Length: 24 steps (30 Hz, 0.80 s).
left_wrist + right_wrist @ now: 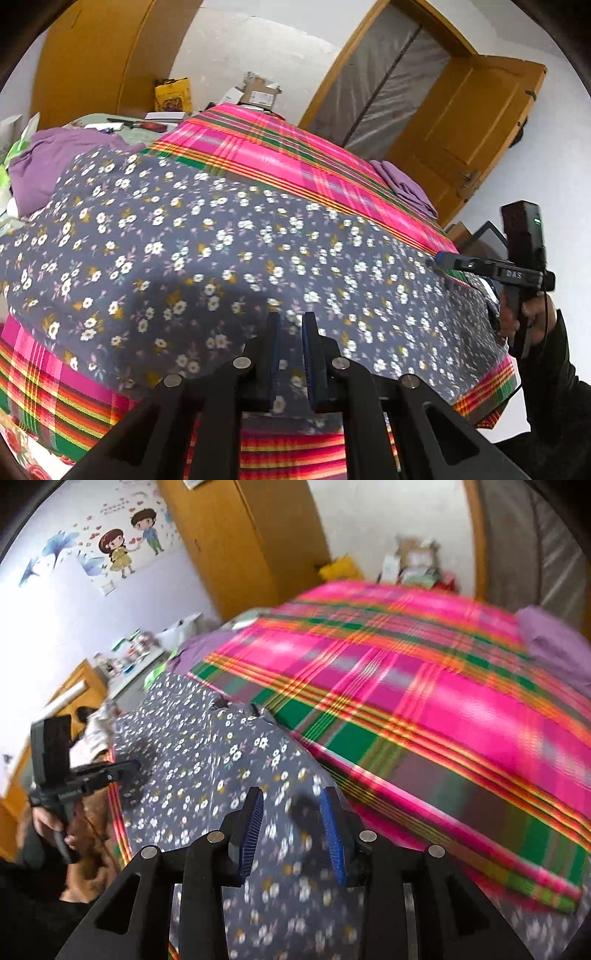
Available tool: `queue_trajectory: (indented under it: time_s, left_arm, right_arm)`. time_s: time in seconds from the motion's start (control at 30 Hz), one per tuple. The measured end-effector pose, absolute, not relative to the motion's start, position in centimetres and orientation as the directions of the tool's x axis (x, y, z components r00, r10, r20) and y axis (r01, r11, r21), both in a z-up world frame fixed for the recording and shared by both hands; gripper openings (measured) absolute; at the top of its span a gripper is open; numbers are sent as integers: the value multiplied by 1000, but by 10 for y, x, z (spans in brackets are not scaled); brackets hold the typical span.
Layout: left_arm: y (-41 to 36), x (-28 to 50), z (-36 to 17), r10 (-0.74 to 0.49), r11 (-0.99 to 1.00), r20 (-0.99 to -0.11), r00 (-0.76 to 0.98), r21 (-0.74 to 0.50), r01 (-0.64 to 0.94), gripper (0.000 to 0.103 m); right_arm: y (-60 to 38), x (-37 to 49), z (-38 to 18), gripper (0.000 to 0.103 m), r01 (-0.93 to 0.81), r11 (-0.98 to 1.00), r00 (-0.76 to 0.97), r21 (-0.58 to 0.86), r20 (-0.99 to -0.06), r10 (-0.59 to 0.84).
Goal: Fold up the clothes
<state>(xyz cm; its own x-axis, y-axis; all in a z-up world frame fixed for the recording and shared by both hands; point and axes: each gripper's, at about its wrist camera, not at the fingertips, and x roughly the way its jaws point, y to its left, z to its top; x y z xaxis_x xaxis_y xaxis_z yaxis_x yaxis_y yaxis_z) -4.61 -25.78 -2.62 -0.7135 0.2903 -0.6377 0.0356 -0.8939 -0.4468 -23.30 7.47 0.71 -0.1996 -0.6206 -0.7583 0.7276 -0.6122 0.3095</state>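
A grey-blue floral garment (221, 240) lies spread flat on the pink plaid blanket (266, 147). My left gripper (291, 317) is at the garment's near hem, its jaws narrow with floral fabric pinched between the blue pads. In the right wrist view the left gripper (131, 767) sits at the garment's (207, 775) left edge, held by a hand. My right gripper (293, 794) hovers over the garment near the plaid blanket (443, 686); its blue pads stand well apart and press on nothing. From the left wrist view the right gripper (439, 259) is at the garment's right edge.
Purple clothes lie at the blanket's left (48, 162) and far right (406, 184). Boxes and a yellow bag (173, 94) stand beyond the bed. A wooden door (480, 110) is at the right, a wardrobe (240, 546) behind. The person's hand (524, 317) holds the right gripper's handle.
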Motion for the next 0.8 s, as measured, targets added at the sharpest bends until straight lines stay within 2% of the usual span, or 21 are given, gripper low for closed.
queue_trajectory:
  time_s: [0.07, 0.2, 0.47, 0.53, 0.67, 0.8]
  left_arm:
    - [-265, -43, -30, 282, -891, -641, -714, -451, 53, 11]
    - [-271, -41, -33, 297, -882, -632, -716, -470, 49, 11]
    - [-274, -41, -35, 317, -875, -619, -719, -483, 30, 11]
    - [-276, -41, -37, 325, -870, -611, -722, -493, 27, 11]
    - [-278, -40, -38, 335, -863, -600, -726, -505, 20, 11]
    - [-278, -40, -38, 332, -866, -606, -723, -499, 21, 11]
  right_arm:
    - [69, -249, -6, 34, 697, -610, -116, 377, -780, -615]
    - [70, -265, -18, 34, 637, -607, -44, 475, -764, -644]
    - [71, -275, -24, 33, 612, -588, 14, 529, -750, -661]
    - [70, -269, -18, 6, 645, -584, -18, 493, -754, -656]
    - [84, -266, -6, 5, 643, -637, -154, 426, -742, -652]
    - [82, -264, -14, 10, 643, -648, -133, 408, -774, -619]
